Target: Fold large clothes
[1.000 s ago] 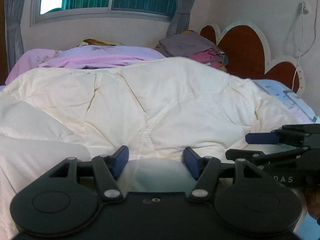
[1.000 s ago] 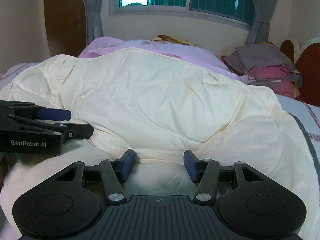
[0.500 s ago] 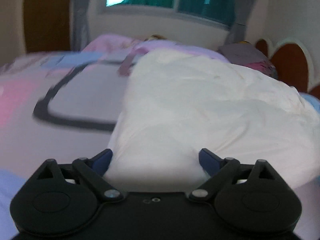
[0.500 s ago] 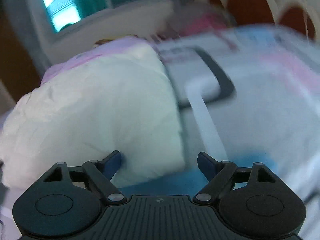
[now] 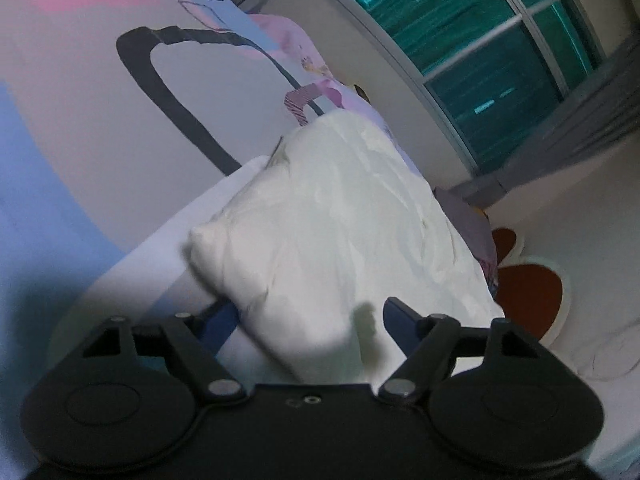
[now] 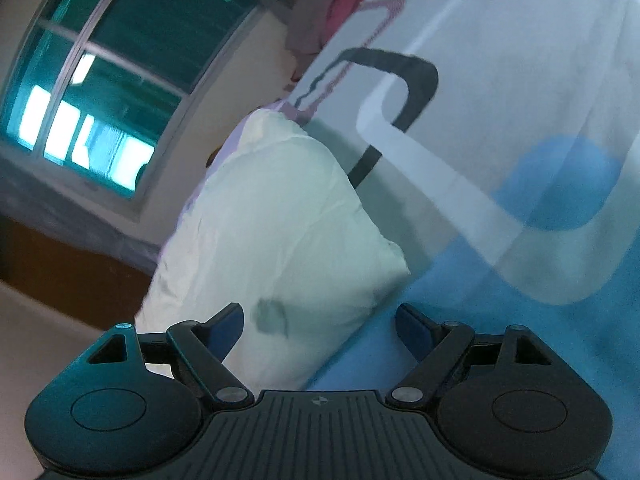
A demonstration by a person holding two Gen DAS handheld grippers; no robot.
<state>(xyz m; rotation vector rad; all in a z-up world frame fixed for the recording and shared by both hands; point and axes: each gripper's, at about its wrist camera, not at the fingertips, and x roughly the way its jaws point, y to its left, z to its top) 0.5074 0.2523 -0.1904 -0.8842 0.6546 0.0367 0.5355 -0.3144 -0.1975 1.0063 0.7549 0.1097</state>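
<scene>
Both views tilted hard. Cream quilt [image 5: 336, 216] bunched into a thick folded mass across the middle of the left wrist frame, one blunt corner jutting toward centre left, its near edge dropping between the fingers. Left gripper [image 5: 308, 320] spread wide, blue pads on either side of that near edge; left pad half buried beneath the fabric, right pad clear of it, nothing pinched. Patterned bedsheet [image 5: 80, 128] filling the upper left, with a dark curved band, pink patch and pale blue areas. Window [image 5: 472, 60] with teal panes in the upper right, grey curtain [image 5: 580, 120] below it, brown scalloped headboard [image 5: 528, 292] at centre right beside the quilt's far edge.

In the right wrist frame, same quilt [image 6: 272, 216] running from centre down to the lower middle, corner pointing right. Right gripper [image 6: 318, 326] also spread wide; left pad against or just under the cream fabric, hard to say which through the blur, right pad over blue sheet [image 6: 500, 160]. Small dark smudge on the quilt near the left pad, possibly a shadow. Window [image 6: 112, 92] upper left, stack of folded grey and pink clothes [image 6: 324, 12] at top centre.
</scene>
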